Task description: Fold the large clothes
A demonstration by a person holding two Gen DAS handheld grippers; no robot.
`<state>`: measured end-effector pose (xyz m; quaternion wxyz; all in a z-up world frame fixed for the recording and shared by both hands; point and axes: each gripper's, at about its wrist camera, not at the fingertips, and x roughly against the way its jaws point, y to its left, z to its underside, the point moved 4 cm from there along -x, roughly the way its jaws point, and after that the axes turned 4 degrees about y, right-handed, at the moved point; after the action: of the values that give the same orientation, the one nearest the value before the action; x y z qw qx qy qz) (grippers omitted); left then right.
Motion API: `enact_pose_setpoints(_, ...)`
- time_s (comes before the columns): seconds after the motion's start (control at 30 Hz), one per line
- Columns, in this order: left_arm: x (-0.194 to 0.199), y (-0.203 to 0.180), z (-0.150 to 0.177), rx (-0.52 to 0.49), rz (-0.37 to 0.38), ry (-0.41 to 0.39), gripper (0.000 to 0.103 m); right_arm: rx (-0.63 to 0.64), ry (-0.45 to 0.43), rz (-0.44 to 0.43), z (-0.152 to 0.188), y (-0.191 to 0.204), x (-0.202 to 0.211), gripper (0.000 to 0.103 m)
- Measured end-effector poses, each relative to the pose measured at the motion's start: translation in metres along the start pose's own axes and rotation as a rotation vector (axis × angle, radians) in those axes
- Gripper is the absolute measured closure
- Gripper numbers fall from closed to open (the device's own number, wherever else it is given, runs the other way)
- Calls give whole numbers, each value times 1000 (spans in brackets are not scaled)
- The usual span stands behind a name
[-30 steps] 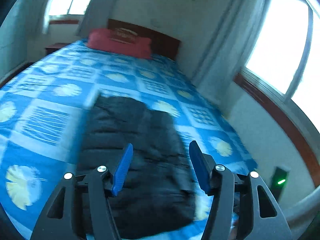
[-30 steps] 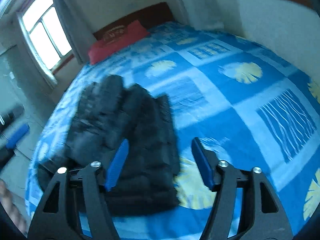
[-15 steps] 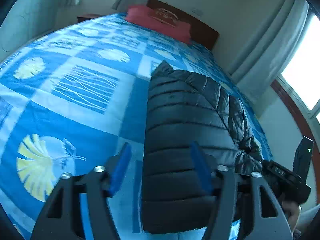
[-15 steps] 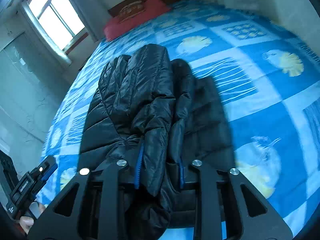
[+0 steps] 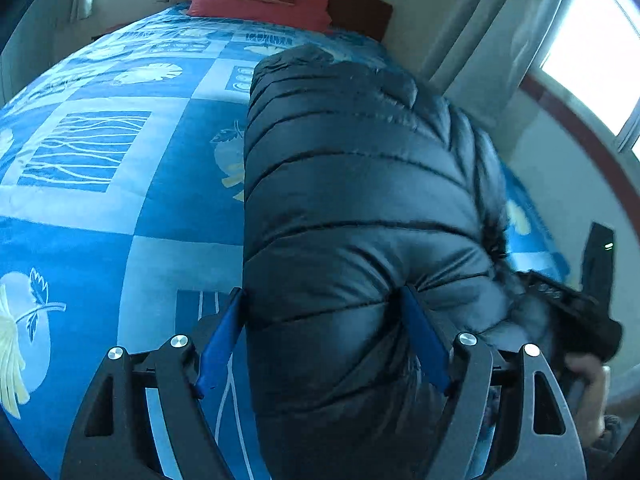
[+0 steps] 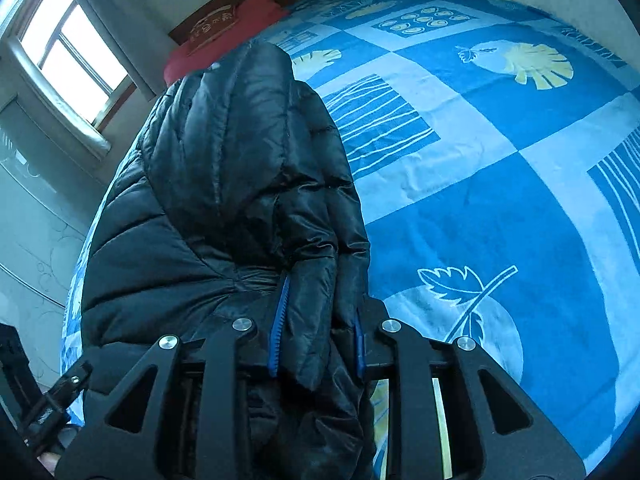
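A black quilted puffer jacket (image 5: pixel 360 200) lies folded lengthwise on the blue patterned bed (image 5: pixel 120 184). My left gripper (image 5: pixel 324 320) stands wide at the jacket's near end, its blue pads either side of the thick padded edge, the right pad pressing into the fabric. In the right wrist view the jacket (image 6: pixel 224 184) fills the left half, and my right gripper (image 6: pixel 318 312) is shut on a thick fold of it at the near end. The right gripper's body and the hand holding it show at the lower right of the left wrist view (image 5: pixel 576 320).
A red pillow (image 5: pixel 260 2) lies against the dark wooden headboard (image 5: pixel 360 8) at the far end. Windows with curtains (image 5: pixel 500 32) stand to the right, a wall below them. The bedspread (image 6: pixel 500 168) stretches wide to the right of the jacket.
Both grippers have moved in onto the jacket's near end. The right gripper went from open to shut on a fold. The left gripper's pads now straddle the jacket's edge.
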<state>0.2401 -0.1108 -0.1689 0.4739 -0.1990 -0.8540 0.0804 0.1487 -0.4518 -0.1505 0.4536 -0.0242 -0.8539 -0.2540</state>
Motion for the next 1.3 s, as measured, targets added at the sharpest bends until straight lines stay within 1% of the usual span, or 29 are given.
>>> enact_pose_setpoints(0.07, -6, 3, -1, 7, -5, 8, 25, 4, 2, 0, -1, 1, 1, 77)
enact_pose_setpoints(0.1, -4, 3, 0, 16, 2, 10, 25, 6, 0, 2, -1, 1, 3, 74)
enact_pose_setpoints(0.13, -1, 5, 0, 27, 14, 9, 25, 9, -9, 17, -2, 1, 7, 66)
enact_pose_setpoints(0.2, 5, 8, 0, 47, 25, 8, 25, 16, -29, 41, -1, 2, 22, 52)
enact_pose_setpoints(0.23, 9, 10, 0, 57, 27, 5, 26, 17, -37, 36, 0, 2, 29, 51)
enact_pose_setpoints(0.3, 26, 10, 2, 67, 18, -33, 26, 26, -73, 46, 3, 8, 50, 51)
enact_pose_setpoints(0.37, 43, 11, 0, 62, 11, -88, 26, 86, -152, 101, 7, 24, 80, 54)
enact_pose_setpoints(0.4, 50, 11, -1, 63, 14, -108, 26, 109, -172, 103, 9, 32, 88, 59)
enact_pose_setpoints(0.43, 56, 10, -3, 66, 22, -126, 26, 141, -190, 79, 14, 44, 101, 62)
enact_pose_setpoints(0.5, 64, 9, -6, 74, 44, -148, 26, 172, -179, 30, 20, 57, 106, 67)
enact_pose_setpoints(0.53, 64, 7, -7, 73, 55, -145, 27, 197, -154, 6, 27, 64, 103, 72)
enact_pose_setpoints(0.6, 57, 4, -5, 69, 61, -121, 27, 232, -104, 3, 39, 68, 91, 78)
enact_pose_setpoints(0.67, 43, 3, 0, 77, 58, -80, 28, 240, -54, 85, 48, 60, 68, 78)
enact_pose_setpoints(0.7, 34, 2, 2, 79, 54, -48, 30, 230, -25, 106, 50, 54, 56, 77)
enact_pose_setpoints(0.73, 20, 3, 6, 78, 43, -7, 30, 209, 1, 108, 53, 43, 42, 77)
enact_pose_setpoints(0.83, 6, 2, 7, 56, 23, -5, 29, 139, 14, 31, 56, 25, 22, 76)
enact_pose_setpoints(0.9, 0, 2, 7, 46, 9, -4, 29, 130, 14, 25, 55, 24, 19, 76)
enact_pose_setpoints(1.0, 4, 5, 6, 70, 32, 2, 29, 150, 13, 49, 55, 29, 29, 75)
enact_pose_setpoints(1.07, 13, 10, 2, 113, 48, 16, 29, 150, 9, 59, 52, 34, 45, 75)
enact_pose_setpoints(1.1, 20, 13, -1, 139, 55, 10, 29, 149, 0, 58, 48, 36, 52, 73)
enact_pose_setpoints(1.17, 38, 14, -9, 165, 80, -41, 29, 172, -50, 51, 37, 46, 75, 72)
enact_pose_setpoints(1.2, 44, 14, -15, 159, 85, -63, 29, 188, -81, 42, 28, 54, 86, 72)
enact_pose_setpoints(1.3, 48, 5, -38, 119, 93, -107, 29, 221, -115, 8, 4, 72, 90, 71)
